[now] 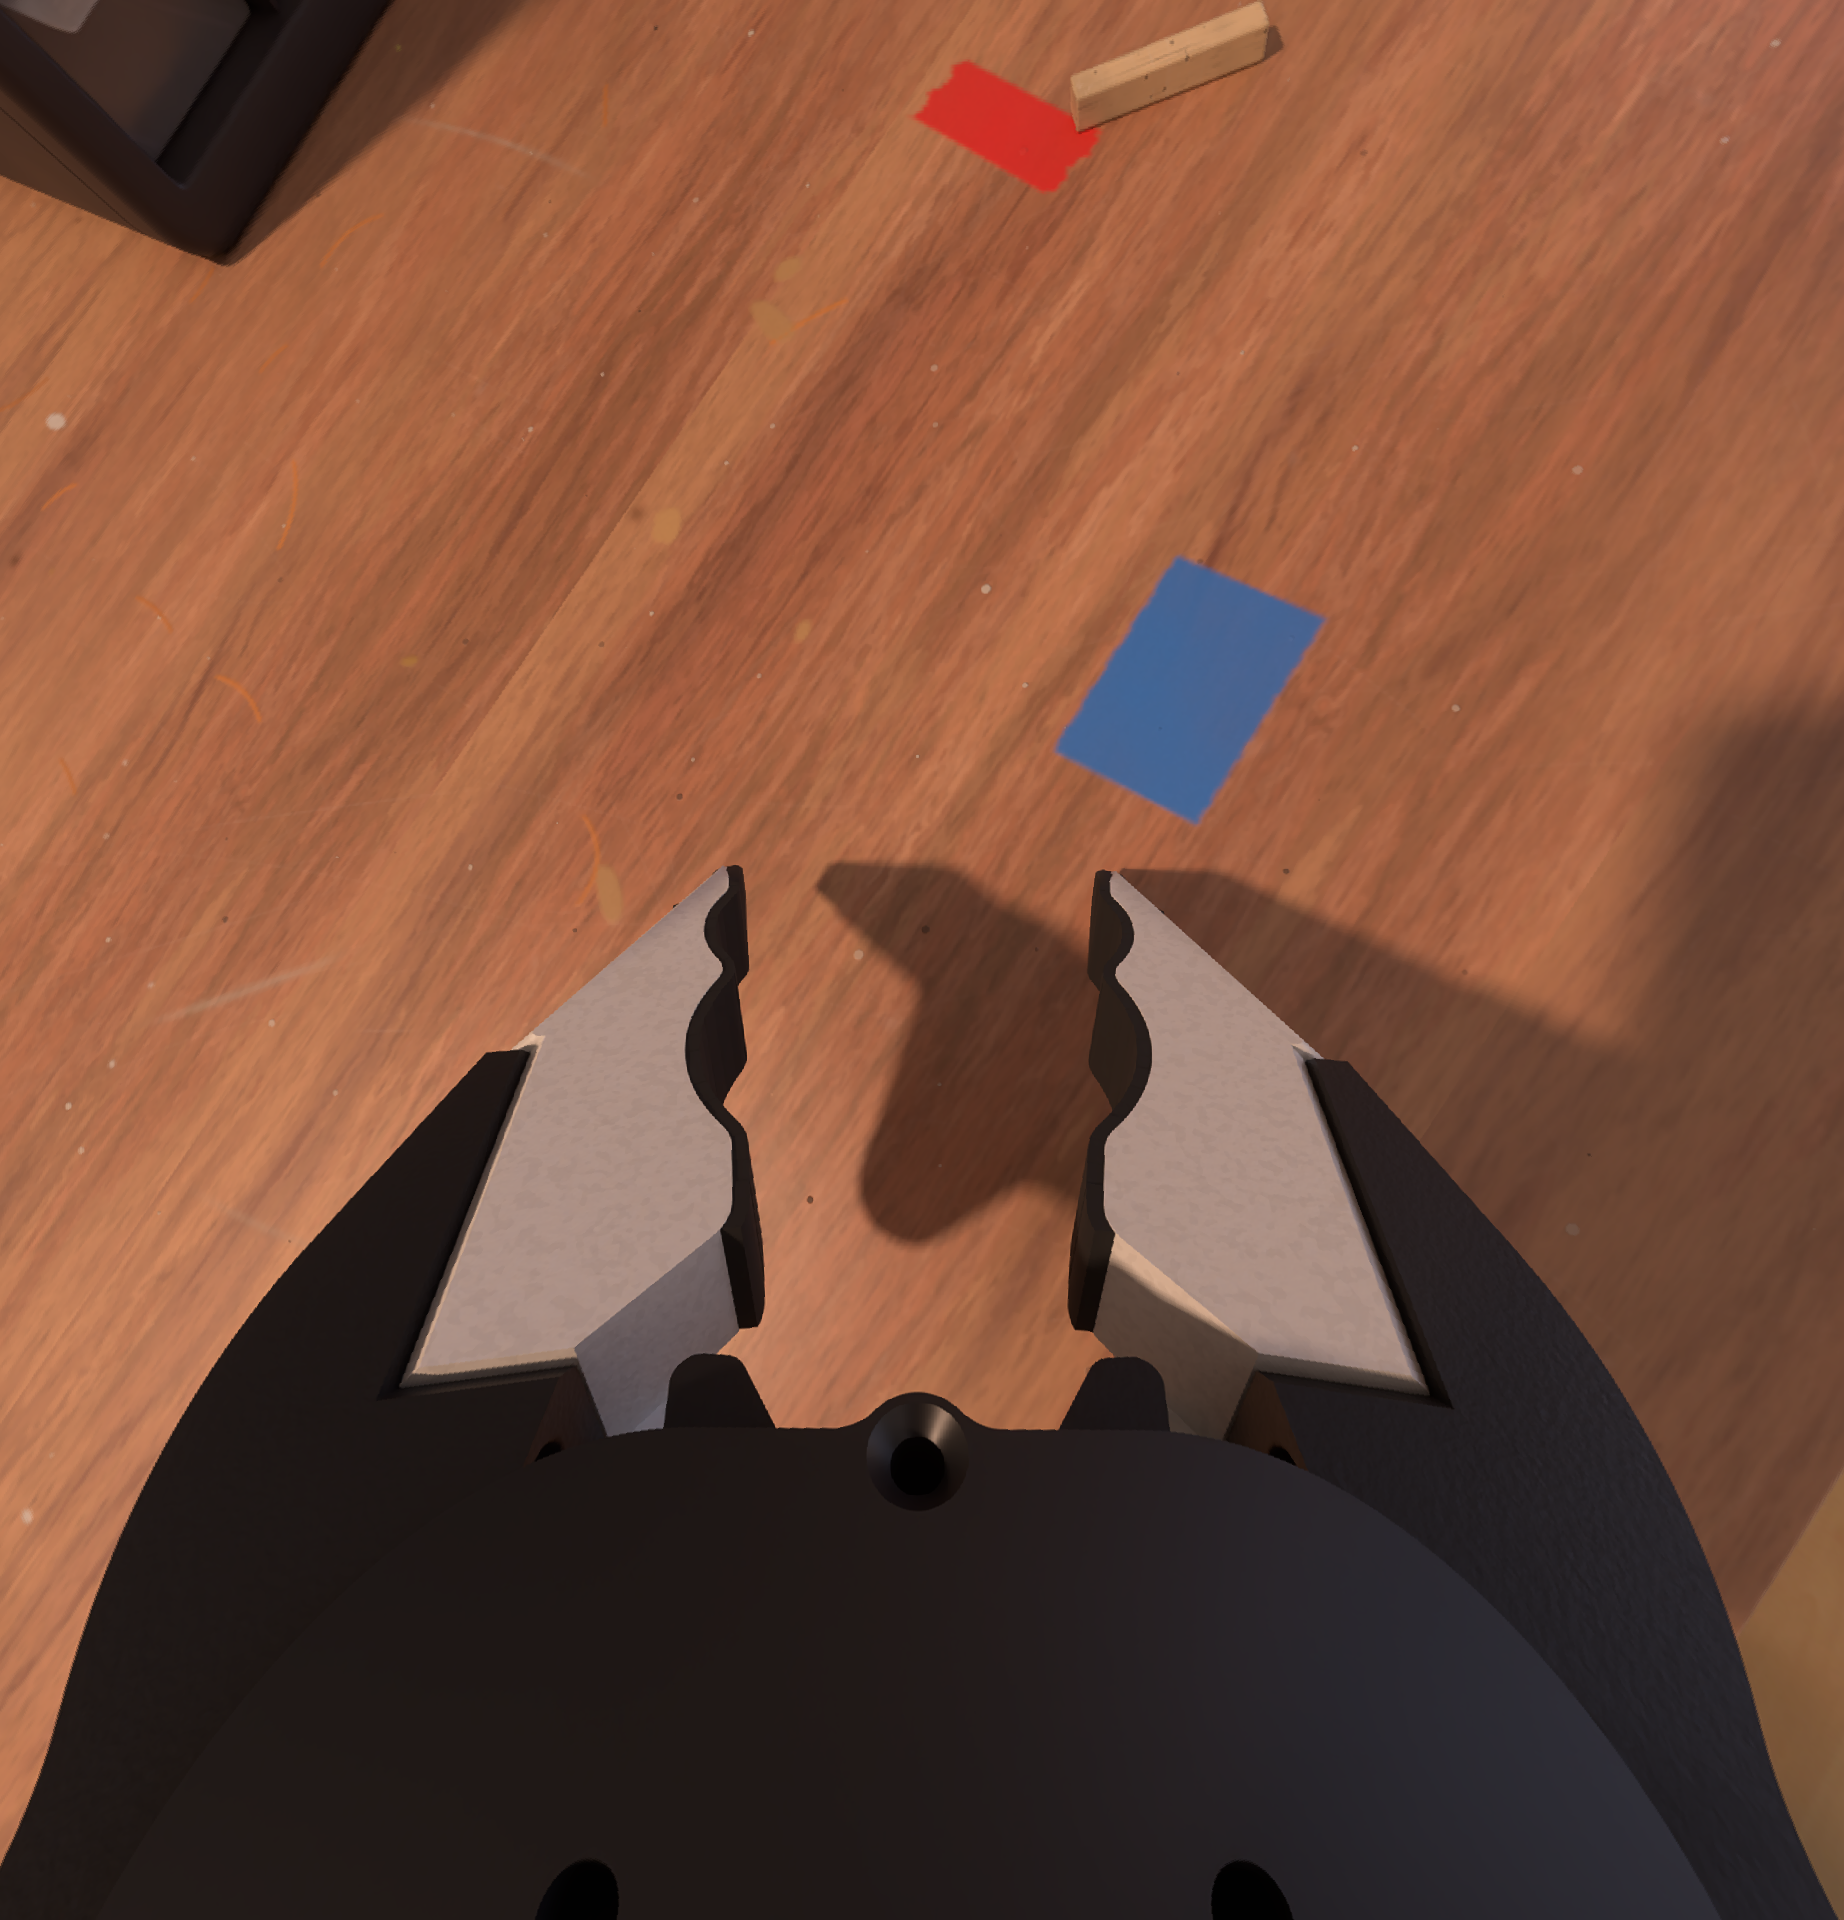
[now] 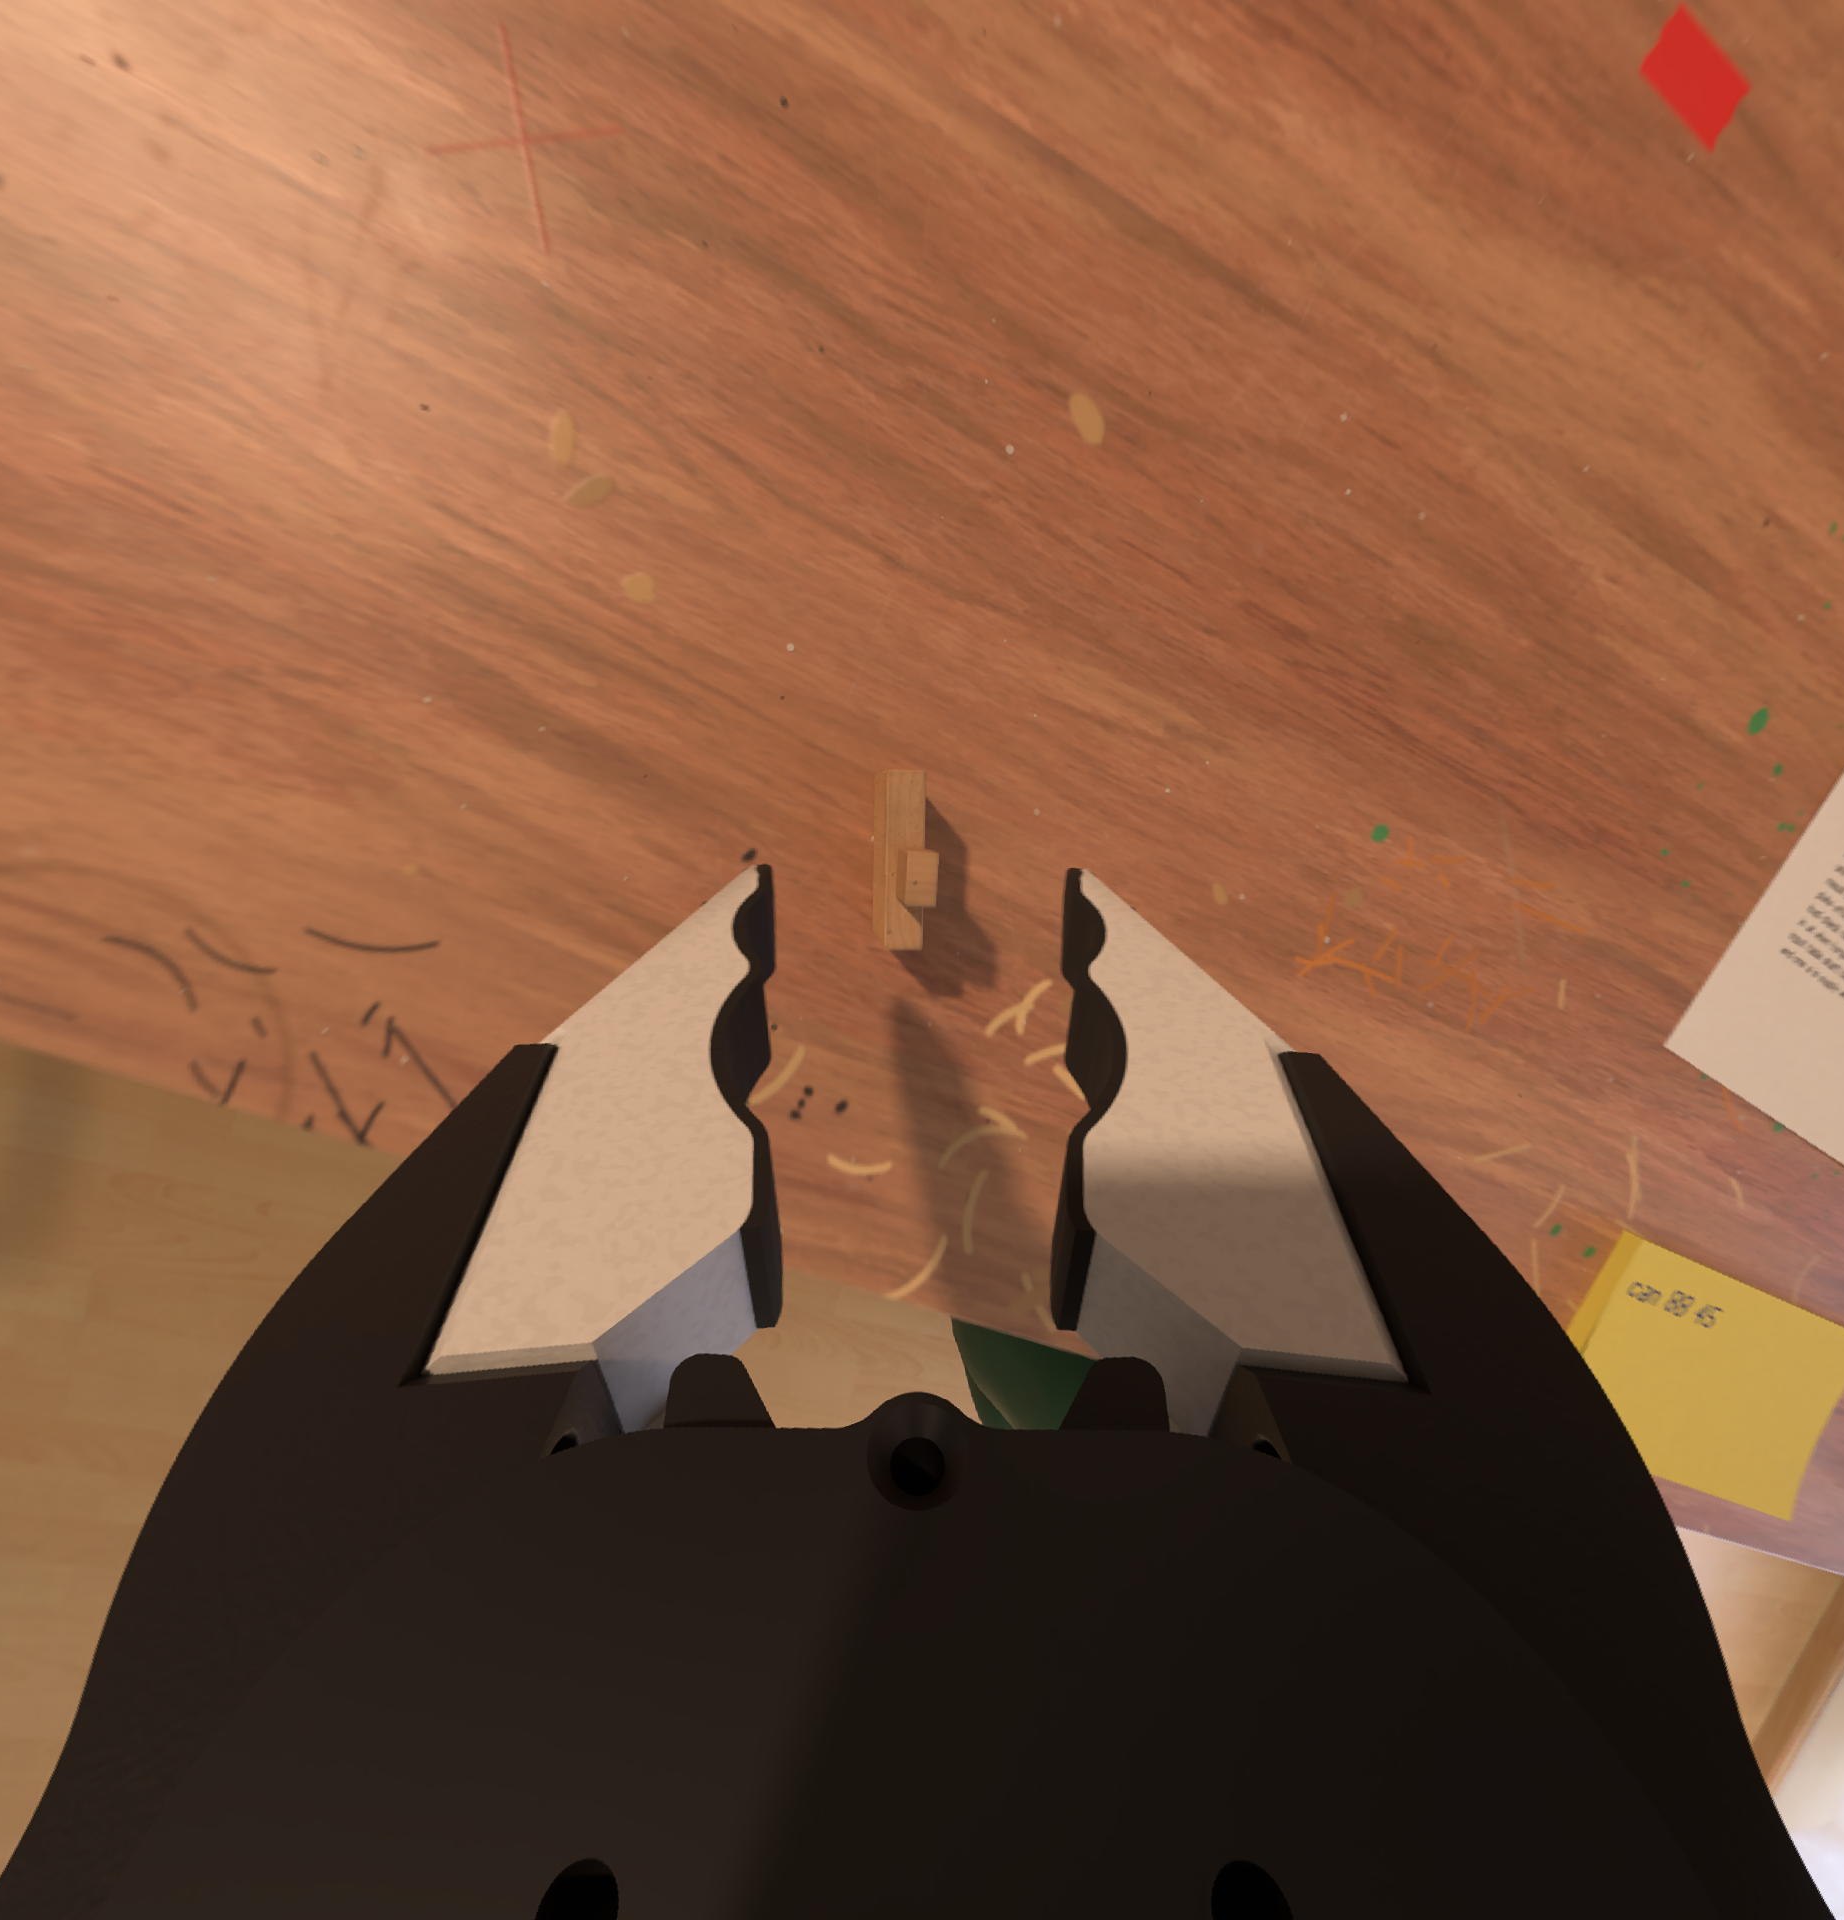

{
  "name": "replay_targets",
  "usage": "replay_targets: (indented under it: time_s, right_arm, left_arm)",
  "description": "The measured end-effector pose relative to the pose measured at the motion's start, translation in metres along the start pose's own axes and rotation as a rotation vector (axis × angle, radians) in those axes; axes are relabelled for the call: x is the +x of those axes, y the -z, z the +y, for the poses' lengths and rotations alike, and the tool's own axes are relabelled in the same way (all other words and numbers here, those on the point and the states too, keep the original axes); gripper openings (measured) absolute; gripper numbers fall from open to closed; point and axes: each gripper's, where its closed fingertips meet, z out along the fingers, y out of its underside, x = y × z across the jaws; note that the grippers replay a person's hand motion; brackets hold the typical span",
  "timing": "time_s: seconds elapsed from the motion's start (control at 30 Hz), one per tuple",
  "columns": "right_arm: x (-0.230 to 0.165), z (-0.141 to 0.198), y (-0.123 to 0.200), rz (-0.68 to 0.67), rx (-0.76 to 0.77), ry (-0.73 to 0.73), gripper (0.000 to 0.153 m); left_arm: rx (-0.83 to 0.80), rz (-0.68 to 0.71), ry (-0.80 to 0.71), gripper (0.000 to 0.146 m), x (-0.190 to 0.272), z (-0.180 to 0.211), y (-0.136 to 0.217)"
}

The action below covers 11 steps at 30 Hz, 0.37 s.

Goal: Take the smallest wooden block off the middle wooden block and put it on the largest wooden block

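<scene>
In the right wrist view the small wooden block [image 2: 923, 879] sits on the long middle wooden block [image 2: 894, 831], which lies on the wooden table far below. My right gripper [image 2: 918, 883] is open and empty, high above them, with the blocks showing between its fingertips. In the left wrist view a larger pale wooden block [image 1: 1170, 64] lies at the far top, its end on a red patch [image 1: 1004, 123]. My left gripper [image 1: 918, 883] is open and empty above bare table, far from that block.
A blue rectangular patch [image 1: 1191, 688] lies ahead and right of the left gripper. A dark box [image 1: 118, 104] stands at the top left. In the right wrist view, a white printed sheet [image 2: 1811, 977], a yellow sticky note [image 2: 1718, 1371], a red diamond mark [image 2: 1694, 75] and the table's near edge [image 2: 274, 1127].
</scene>
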Motion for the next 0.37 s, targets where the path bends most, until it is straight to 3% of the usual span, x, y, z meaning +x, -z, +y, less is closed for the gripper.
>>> replay_targets:
  time_s: [0.13,0.2,0.37]
  right_arm:
    - [0.002,-0.005,0.032,0.007,0.002,0.031,0.072]
    - [0.006,-0.013,0.052,0.050,0.016,0.057,0.073]
    - [-0.028,-0.089,0.092,0.068,0.234,0.228,0.070]
  left_arm:
    - [-0.004,0.008,0.006,0.067,0.000,0.000,0.000]
    - [-0.007,0.008,0.006,0.067,0.000,0.000,0.000]
    - [-0.011,0.015,0.014,0.067,0.000,0.000,-0.001]
